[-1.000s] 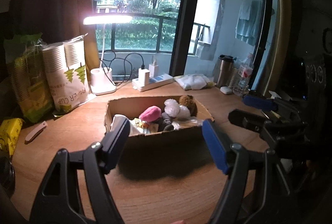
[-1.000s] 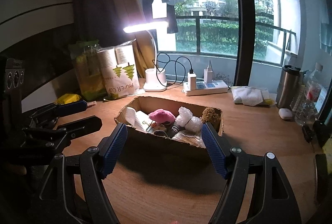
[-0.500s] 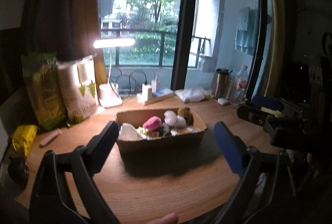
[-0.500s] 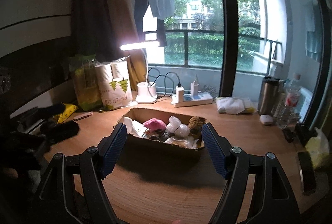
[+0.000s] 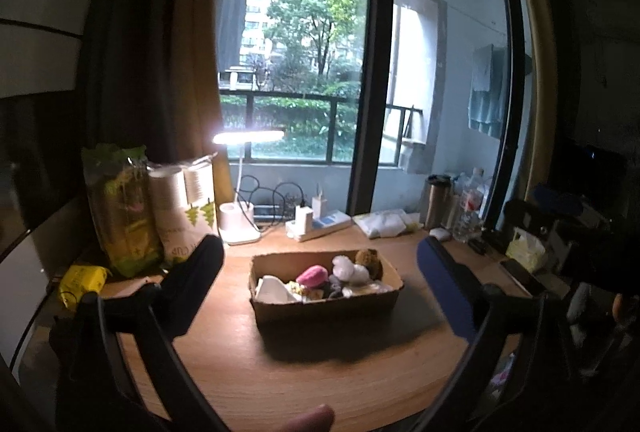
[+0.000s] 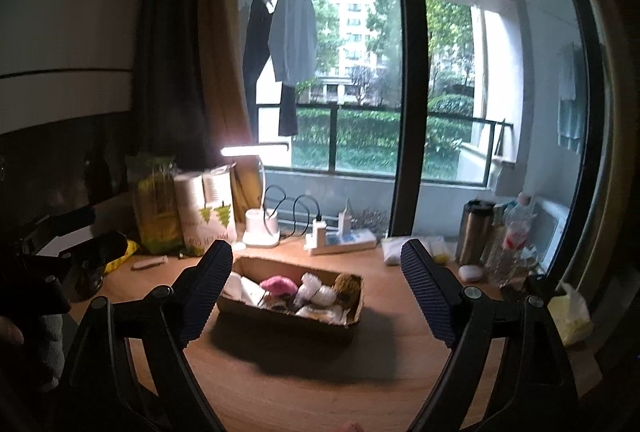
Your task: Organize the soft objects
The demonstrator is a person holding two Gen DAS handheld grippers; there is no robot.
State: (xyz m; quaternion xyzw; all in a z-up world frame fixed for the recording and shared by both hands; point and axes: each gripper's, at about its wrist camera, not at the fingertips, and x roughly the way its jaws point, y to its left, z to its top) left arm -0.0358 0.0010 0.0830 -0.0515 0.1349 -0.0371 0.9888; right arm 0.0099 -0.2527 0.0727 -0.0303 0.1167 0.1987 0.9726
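A shallow cardboard box (image 5: 328, 306) (image 6: 288, 324) sits mid-table. It holds several soft things, among them a pink one (image 5: 312, 275) (image 6: 279, 284), white ones (image 5: 348, 268) (image 6: 314, 290) and a brown fuzzy one (image 5: 366, 258) (image 6: 346, 284). My left gripper (image 5: 318, 245) hangs above and short of the box, its jaws opening wide with nothing between them. My right gripper (image 6: 316, 249) hangs likewise, jaws opening and bare. Each gripper shows as a dark blur at the other view's edge.
Behind the box stand a lit desk lamp (image 5: 240, 224), a bag of paper cups (image 5: 186, 216), a green bag (image 5: 116, 208), a power strip (image 5: 320, 224), a white cloth (image 5: 384, 224), a steel flask (image 5: 436, 200) and bottles. A yellow packet (image 5: 80, 280) lies far left.
Both grippers have pulled back and up from the box, which now looks smaller and farther off. The jaws of both stand wider apart than before.
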